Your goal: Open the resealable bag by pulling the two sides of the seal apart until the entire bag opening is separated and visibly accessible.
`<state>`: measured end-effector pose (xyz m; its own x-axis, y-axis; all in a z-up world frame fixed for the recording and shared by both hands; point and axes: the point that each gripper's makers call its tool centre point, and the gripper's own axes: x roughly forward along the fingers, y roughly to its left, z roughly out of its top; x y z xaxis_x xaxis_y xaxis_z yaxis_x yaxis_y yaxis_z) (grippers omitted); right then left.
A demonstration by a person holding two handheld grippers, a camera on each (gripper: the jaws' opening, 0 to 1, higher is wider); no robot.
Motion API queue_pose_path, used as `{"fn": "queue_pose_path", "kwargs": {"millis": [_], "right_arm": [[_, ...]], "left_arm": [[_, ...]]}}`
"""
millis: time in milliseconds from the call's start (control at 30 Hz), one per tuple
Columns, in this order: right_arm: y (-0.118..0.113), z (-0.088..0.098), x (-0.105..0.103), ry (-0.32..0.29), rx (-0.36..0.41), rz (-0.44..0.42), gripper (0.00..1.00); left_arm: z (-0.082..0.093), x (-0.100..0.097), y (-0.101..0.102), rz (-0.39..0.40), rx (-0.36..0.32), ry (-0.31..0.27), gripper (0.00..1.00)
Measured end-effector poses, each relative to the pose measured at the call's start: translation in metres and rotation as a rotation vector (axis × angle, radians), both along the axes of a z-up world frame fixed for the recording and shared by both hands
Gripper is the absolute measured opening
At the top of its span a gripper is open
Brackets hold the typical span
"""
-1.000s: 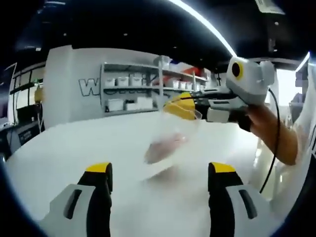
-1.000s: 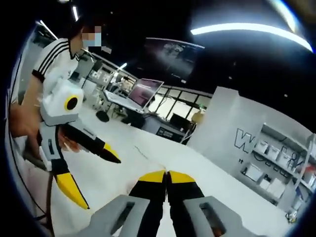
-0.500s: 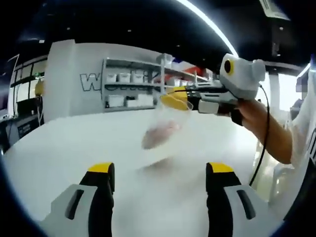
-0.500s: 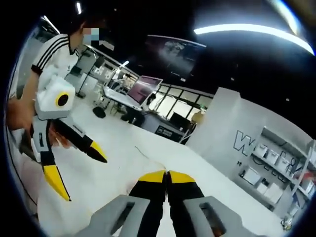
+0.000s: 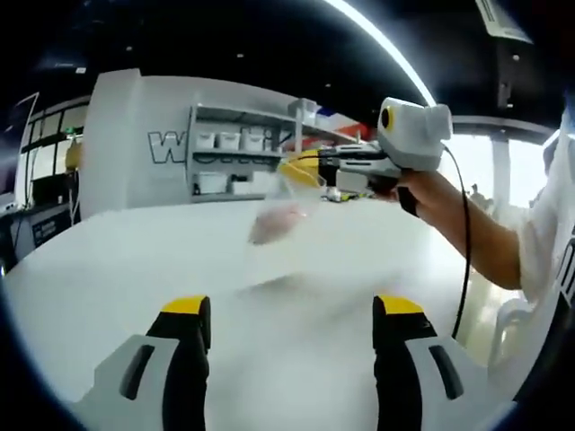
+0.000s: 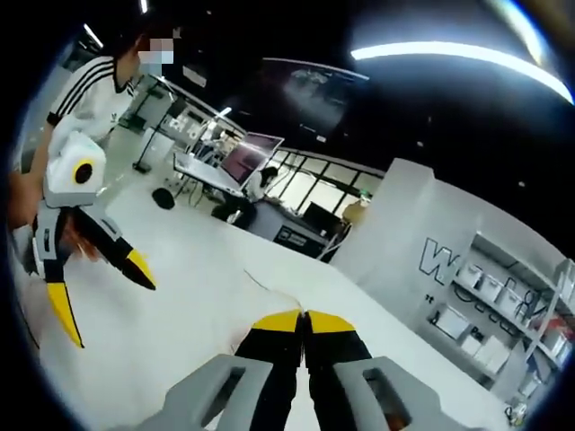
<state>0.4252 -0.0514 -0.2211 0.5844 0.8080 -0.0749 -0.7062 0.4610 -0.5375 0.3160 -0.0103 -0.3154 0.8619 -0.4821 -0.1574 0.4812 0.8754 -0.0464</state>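
White table (image 5: 108,269), broad and bare near the grippers, runs back to a white wall with shelves (image 5: 238,166) of small boxes.

Bag (image 5: 274,238): clear plastic, hanging above the table, well out ahead of the left gripper. Its top edge is pinched by the right gripper (image 5: 301,169), seen from the side in the left gripper view; the rest dangles free. Something pinkish sits inside, blurred, so I cannot say what it is.

Right gripper: jaws closed together in its own view, yellow tips meeting, presumably on the bag's rim; the film itself is hard to make out there.

Left gripper (image 5: 287,314): jaws spread wide, nothing between them, low over the table. It also shows at the left of the right gripper view (image 6: 99,292), jaws apart.

Handling judgement: thin soft film, very light, limp and slippery; it will swing and fold when touched. The seal strip is the only stiffer part. Best hold for the left gripper looks to be the lip opposite the held one, just above the seal, so both sides pull squarely apart.
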Motion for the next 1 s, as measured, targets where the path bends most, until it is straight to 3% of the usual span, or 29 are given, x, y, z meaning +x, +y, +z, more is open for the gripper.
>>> {"fn": "queue_pose_path", "kwargs": {"millis": [500, 1000], "right_arm": [[0.007, -0.003, 0.02, 0.01, -0.012, -0.005, 0.0], [0.005, -0.004, 0.057, 0.009, -0.022, -0.047, 0.0]], "left_arm": [[-0.003, 0.0, 0.001, -0.008, -0.013, 0.014, 0.72], [-0.006, 0.001, 0.003, -0.01, -0.024, 0.034, 0.68]]}}
